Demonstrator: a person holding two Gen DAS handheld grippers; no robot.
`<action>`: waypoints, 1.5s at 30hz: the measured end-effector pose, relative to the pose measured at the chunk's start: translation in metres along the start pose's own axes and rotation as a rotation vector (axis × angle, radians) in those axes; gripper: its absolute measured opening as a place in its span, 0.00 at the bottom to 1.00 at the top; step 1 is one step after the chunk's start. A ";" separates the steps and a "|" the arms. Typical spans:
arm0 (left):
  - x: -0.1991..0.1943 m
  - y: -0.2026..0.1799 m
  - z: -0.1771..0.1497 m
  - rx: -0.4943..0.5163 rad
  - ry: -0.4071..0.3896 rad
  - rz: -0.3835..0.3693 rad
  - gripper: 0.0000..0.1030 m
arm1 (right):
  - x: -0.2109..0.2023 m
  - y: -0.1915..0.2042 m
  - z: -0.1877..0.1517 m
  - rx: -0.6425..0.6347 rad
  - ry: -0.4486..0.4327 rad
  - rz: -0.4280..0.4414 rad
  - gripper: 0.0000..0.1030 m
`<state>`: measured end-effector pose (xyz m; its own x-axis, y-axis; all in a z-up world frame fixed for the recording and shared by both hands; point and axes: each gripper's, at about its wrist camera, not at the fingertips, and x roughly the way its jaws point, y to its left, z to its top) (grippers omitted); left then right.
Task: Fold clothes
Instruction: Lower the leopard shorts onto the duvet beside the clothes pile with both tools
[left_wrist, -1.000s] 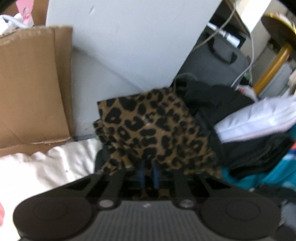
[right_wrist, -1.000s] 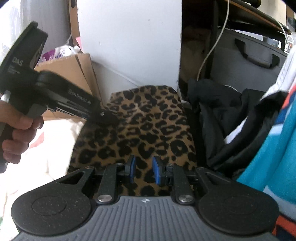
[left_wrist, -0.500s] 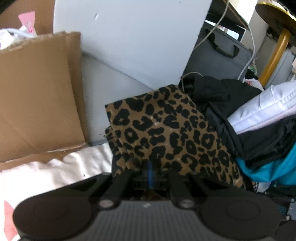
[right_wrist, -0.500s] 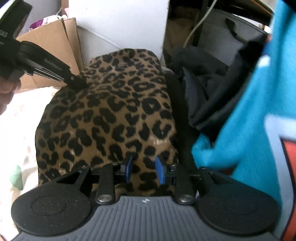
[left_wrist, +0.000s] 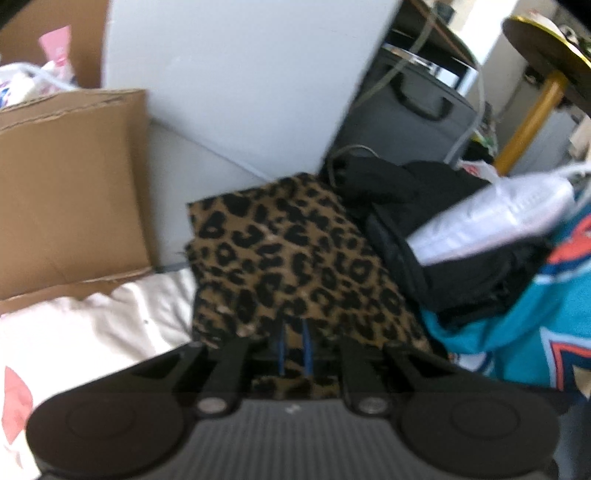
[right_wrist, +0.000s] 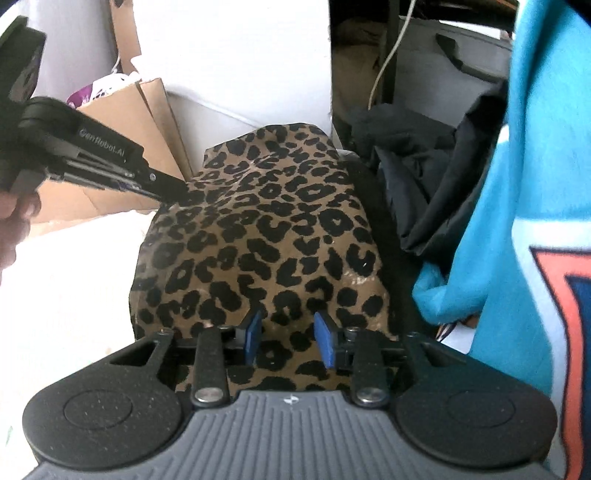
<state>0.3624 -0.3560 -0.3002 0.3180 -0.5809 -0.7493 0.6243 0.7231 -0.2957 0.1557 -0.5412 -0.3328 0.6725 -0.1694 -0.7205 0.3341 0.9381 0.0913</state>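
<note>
Leopard-print garment (right_wrist: 266, 236) lies folded beside the dark pile (left_wrist: 424, 229) — we judge this piece nearly done. Both our grippers' jaws are opening, left gripper (left_wrist: 293, 347) barely parted, right gripper (right_wrist: 288, 341) wider — cloth between, unclamped.

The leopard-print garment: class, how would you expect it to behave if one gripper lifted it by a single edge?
The leopard-print garment would probably sag and unfold, since it already drapes in soft humps. It looks thin, so likely light. Its neighbours, the black clothes, might shift with it, as they lie right alongside.

White panel (left_wrist: 236, 74), cardboard box (left_wrist: 66, 192), possibly grey suitcase (left_wrist: 410, 122).
</note>
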 end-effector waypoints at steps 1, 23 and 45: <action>0.002 -0.004 -0.002 0.014 0.004 -0.007 0.10 | 0.002 0.000 0.000 0.006 0.004 0.002 0.37; -0.006 0.011 -0.087 -0.197 0.062 -0.044 0.49 | -0.003 -0.013 -0.043 0.087 0.103 0.026 0.39; -0.010 -0.006 -0.162 -0.273 0.178 0.005 0.08 | 0.007 0.017 -0.078 0.064 0.193 0.031 0.39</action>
<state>0.2398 -0.2943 -0.3872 0.1759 -0.5197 -0.8360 0.4005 0.8136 -0.4215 0.1149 -0.5030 -0.3899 0.5462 -0.0743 -0.8343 0.3611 0.9196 0.1545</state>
